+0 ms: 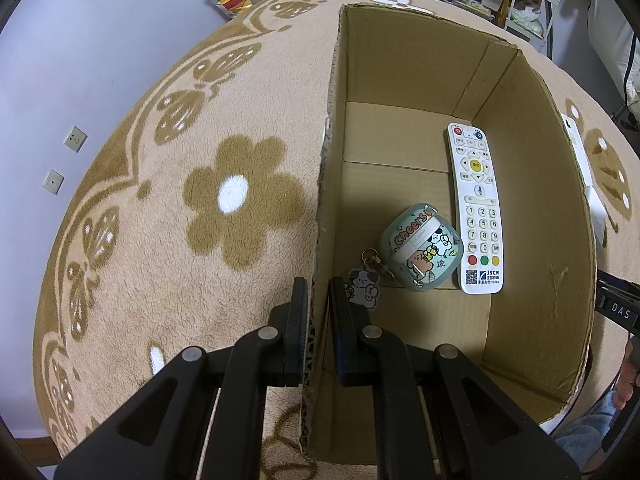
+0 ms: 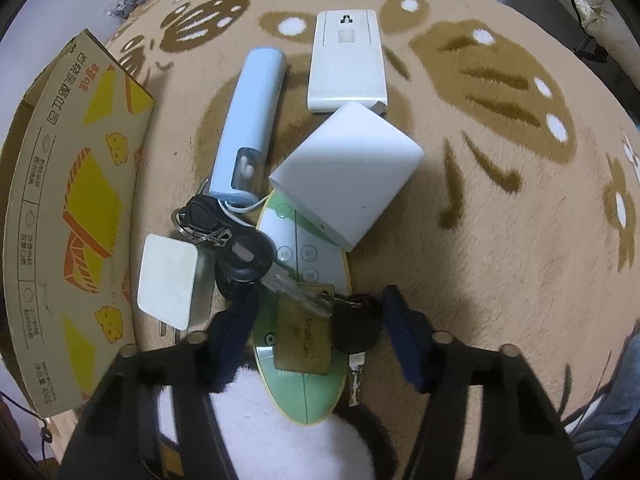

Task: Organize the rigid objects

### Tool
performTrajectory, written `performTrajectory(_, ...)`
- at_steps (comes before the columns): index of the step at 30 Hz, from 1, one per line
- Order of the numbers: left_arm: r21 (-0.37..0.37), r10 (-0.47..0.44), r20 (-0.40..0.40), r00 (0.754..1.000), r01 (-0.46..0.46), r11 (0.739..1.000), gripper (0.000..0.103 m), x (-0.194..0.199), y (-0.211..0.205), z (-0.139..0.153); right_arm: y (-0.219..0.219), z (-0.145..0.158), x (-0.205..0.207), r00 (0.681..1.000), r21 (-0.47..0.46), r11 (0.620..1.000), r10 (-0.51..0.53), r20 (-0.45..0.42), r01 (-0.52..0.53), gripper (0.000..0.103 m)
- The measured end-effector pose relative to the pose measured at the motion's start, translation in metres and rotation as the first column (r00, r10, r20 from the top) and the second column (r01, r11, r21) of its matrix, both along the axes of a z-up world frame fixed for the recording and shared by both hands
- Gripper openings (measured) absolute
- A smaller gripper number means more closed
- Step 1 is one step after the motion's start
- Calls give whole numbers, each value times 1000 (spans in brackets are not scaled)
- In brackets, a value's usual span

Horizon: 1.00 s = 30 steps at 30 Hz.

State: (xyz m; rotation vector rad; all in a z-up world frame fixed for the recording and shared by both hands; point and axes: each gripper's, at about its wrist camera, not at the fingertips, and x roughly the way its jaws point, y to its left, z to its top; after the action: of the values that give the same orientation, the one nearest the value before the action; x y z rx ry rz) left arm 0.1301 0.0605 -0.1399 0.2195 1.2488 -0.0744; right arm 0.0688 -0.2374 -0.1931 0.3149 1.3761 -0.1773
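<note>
My left gripper [image 1: 318,292] clamps the cardboard box [image 1: 532,184] wall — steadying it. My right gripper [image 2: 316,308], jaws half-open and empty, straddles the key bunch [image 2: 316,300] on the rug [image 2: 500,240] — next for boxing, I judge.

Left claw [image 1: 318,312] at lower centre of its frame, pointing steeply down, jaws nearly closed, clamped on a cardboard wall. Right claw [image 2: 316,320] at lower centre, pointing steeply down, jaws apart, pads free.

"Cheers" on the earbud case [image 1: 421,247]; "JSCN" on the remote [image 1: 477,208].
</note>
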Motion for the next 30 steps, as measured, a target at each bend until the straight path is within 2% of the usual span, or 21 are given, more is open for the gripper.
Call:
performTrajectory(4, 2, -1, 0, 1000, 1, 1000, 11, 0, 0, 0, -2, 0, -4, 1000, 24, 1000, -7, -27, 8, 49)
performTrajectory(6, 1, 0, 0, 1000, 0, 1000, 11, 0, 0, 0, -4, -1, -4, 999, 25, 1000, -10, -34, 11, 41)
performTrajectory(9, 0, 0, 0, 1000, 0, 1000, 11, 0, 0, 0, -4, -1, -5, 999, 16, 1000, -4, -39, 5, 37)
performTrajectory(13, 0, 0, -1, 1000, 0, 1000, 11, 0, 0, 0, -6, 1, -9, 1000, 17, 1000, -1, -28, 1, 30)
performTrajectory(16, -2, 1, -1, 1000, -1, 1000, 11, 0, 0, 0, -4, 10, -10, 1000, 12, 1000, 4, -4, -4, 20)
performTrajectory(23, -6, 3, -3, 1000, -3, 1000, 11, -1, 1, 0, -2, 15, -8, 1000, -13, 1000, 12, 1, -12, 19)
performTrajectory(28, -6, 2, -3, 1000, -2, 1000, 11, -1, 1, 0, 1, 30, -12, 1000, -29, 1000, 12, 28, -11, 19)
performTrajectory(30, -5, 2, -3, 1000, -2, 1000, 11, -1, 1, 0, -1, 35, -12, 999, -47, 999, 14, 30, -12, 15)
